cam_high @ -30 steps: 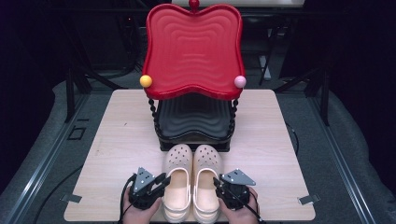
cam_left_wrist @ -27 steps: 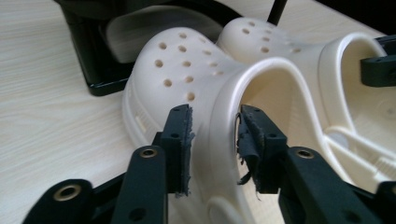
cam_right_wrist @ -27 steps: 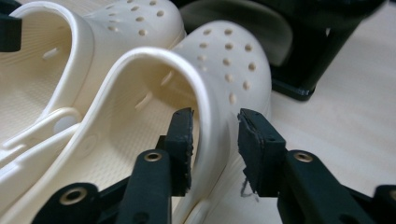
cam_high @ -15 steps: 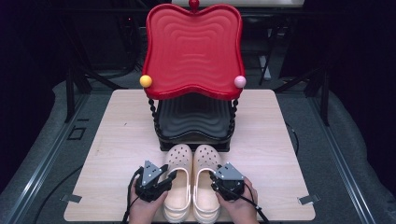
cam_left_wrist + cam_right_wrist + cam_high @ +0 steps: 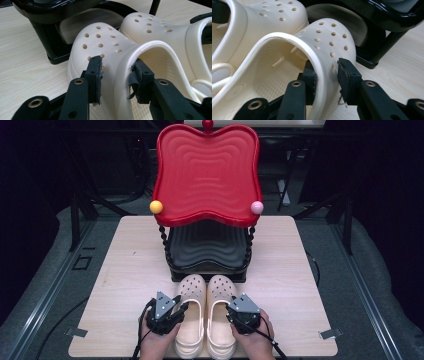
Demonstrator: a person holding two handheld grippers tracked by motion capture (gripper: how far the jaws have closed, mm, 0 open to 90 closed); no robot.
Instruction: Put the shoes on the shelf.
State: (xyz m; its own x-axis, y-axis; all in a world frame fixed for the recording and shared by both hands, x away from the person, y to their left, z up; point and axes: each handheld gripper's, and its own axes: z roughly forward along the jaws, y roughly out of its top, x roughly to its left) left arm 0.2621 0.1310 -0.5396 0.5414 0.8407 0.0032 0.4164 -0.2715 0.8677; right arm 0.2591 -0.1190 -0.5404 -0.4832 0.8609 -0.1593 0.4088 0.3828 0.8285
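Two cream clogs stand side by side at the table's near edge, toes toward the rack. My left gripper (image 5: 181, 307) (image 5: 116, 75) straddles the outer wall of the left clog (image 5: 191, 320) (image 5: 105, 42), one pad outside and one inside the rim. Its jaws have just been closing and press on that wall. My right gripper (image 5: 231, 309) (image 5: 325, 75) holds the outer wall of the right clog (image 5: 220, 320) (image 5: 329, 37) the same way, and its jaws have also just been closing on it.
Just beyond the clogs' toes stands a two-tier rack with a black lower tray (image 5: 207, 247) and a red upper tray (image 5: 207, 175) on beaded posts. Bare wooden table (image 5: 125, 270) lies on both sides. Dark floor surrounds the table.
Both grippers shifted slightly along the clogs' sides half a second ago and now sit closed on the outer walls. The clogs have not moved.
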